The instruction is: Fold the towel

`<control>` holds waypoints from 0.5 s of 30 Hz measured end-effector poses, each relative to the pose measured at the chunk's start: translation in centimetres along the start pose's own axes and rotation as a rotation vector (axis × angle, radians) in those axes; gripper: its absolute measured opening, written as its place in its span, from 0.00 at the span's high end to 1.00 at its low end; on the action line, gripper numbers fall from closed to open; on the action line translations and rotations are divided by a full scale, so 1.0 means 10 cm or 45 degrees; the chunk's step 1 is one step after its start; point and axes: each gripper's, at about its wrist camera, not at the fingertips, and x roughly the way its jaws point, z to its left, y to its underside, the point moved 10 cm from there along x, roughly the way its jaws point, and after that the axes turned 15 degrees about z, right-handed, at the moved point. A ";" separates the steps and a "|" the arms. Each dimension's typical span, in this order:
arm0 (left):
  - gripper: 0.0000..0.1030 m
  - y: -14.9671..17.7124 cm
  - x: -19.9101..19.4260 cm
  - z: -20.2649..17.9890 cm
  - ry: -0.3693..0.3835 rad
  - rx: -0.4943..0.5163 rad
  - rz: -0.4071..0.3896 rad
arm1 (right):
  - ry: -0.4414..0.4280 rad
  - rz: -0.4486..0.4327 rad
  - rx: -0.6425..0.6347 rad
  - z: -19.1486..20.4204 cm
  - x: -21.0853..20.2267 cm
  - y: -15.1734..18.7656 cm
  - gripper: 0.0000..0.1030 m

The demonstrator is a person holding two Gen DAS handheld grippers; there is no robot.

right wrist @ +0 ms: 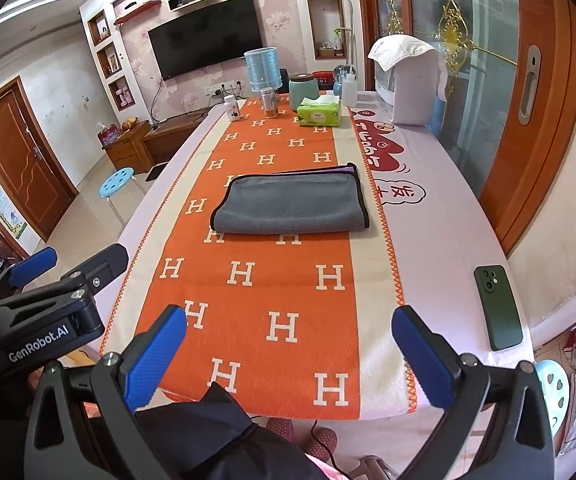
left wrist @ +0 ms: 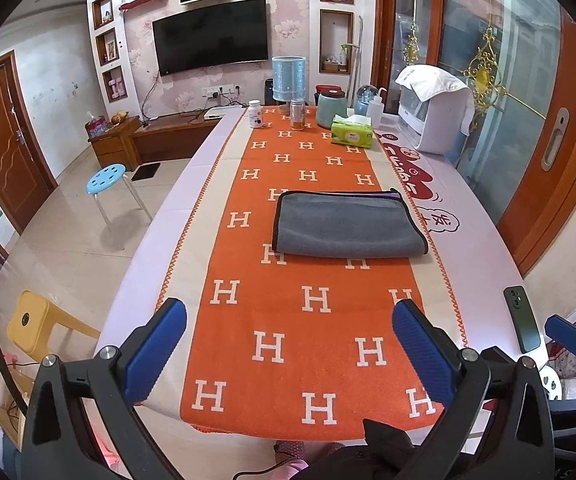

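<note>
At the middle of the desk (left wrist: 484, 248), the towel (left wrist: 348, 226) lies folded on the orange runner (left wrist: 312, 320), grey side up, with a purple layer showing along its far edge. A phone (right wrist: 498, 306) lies near the desk's right edge, well apart from the towel. The left claw (left wrist: 290, 334) and right claw (right wrist: 288, 336) both hover wide apart above the near end, holding nothing.

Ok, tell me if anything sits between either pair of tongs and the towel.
Nothing visible does. Only bare orange runner lies between the open left tongs, the open right tongs and the grey towel. The phone lies off right.
</note>
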 end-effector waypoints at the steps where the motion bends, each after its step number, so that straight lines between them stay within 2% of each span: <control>1: 0.01 0.00 0.01 -0.02 0.000 0.000 0.001 | 0.001 -0.001 0.001 0.00 0.00 0.00 0.00; 15: 0.01 -0.02 0.01 -0.09 0.004 0.001 0.002 | 0.002 0.004 -0.001 -0.02 0.02 -0.01 0.00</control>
